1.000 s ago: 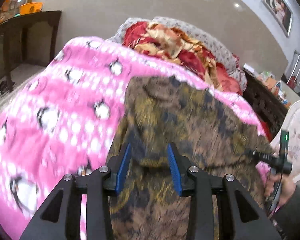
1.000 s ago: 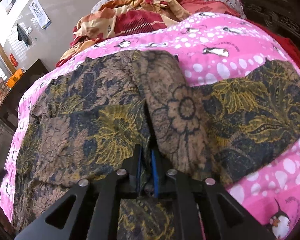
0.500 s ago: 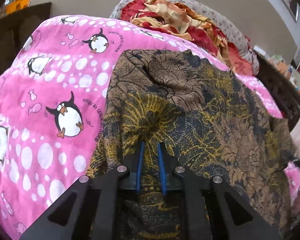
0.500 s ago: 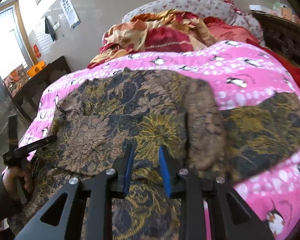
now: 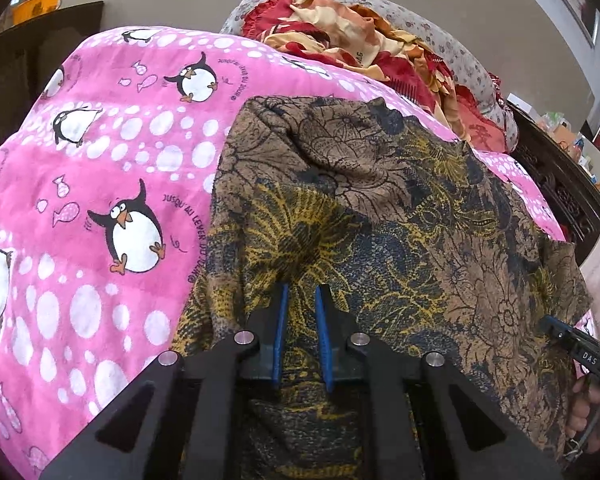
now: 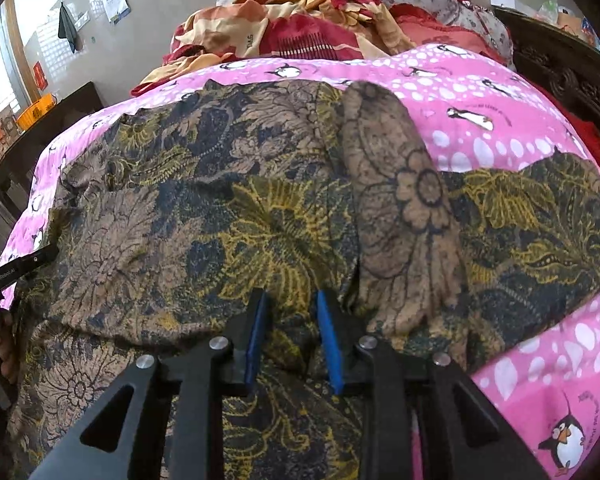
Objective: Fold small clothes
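Garment (image 5: 380, 216) — one, batik-printed — pinched by left claw (image 5: 302, 292); right claw (image 6: 291, 300) parted.

batik garment (image 5: 380, 216) near hem cut off by the bottom edge in both views. cloth between the left hand-held gripper (image 5: 301, 328) pads, can't tell how much is pinched. right hand-held gripper (image 6: 294, 340) cloth contact unclear. pink penguin blanket (image 5: 100, 168) hides the bed. hand (image 5: 588, 412) at right edge mostly cropped. shelf clutter (image 5: 572, 132) too small to identify.
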Demonstrator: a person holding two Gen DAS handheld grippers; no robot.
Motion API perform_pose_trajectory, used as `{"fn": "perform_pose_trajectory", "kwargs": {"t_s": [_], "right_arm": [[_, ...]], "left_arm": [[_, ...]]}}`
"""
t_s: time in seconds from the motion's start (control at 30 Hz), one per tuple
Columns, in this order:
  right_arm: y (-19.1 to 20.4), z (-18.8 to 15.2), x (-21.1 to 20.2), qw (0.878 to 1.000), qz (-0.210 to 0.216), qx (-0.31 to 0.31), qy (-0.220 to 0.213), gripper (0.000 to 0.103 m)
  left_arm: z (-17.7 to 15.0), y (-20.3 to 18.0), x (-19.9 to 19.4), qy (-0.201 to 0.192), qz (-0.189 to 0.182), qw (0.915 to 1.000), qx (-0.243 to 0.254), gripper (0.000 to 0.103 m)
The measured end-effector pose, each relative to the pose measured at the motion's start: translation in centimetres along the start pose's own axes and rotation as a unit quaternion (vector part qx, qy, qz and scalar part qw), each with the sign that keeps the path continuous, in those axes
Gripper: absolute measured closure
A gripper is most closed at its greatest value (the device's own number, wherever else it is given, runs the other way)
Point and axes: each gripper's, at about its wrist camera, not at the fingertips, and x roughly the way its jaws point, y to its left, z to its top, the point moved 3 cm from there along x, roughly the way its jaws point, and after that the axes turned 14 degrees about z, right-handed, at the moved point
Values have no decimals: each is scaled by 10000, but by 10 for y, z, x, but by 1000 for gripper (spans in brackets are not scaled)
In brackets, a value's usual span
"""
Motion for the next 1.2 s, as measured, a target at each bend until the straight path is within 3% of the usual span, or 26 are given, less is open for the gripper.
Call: {"fn": "perform_pose_trajectory", "kwargs": {"t_s": [0.97,1.2], "right_arm": [[-8,-2,1,10000,-35,-25,-1,75],[0,4,-3,9997,-162,-126,120,74]], "left_arm": [[0,0,0,-8,-13,10000,-29,103],[5,-18,-9,111,381,9982,440,103]]}}
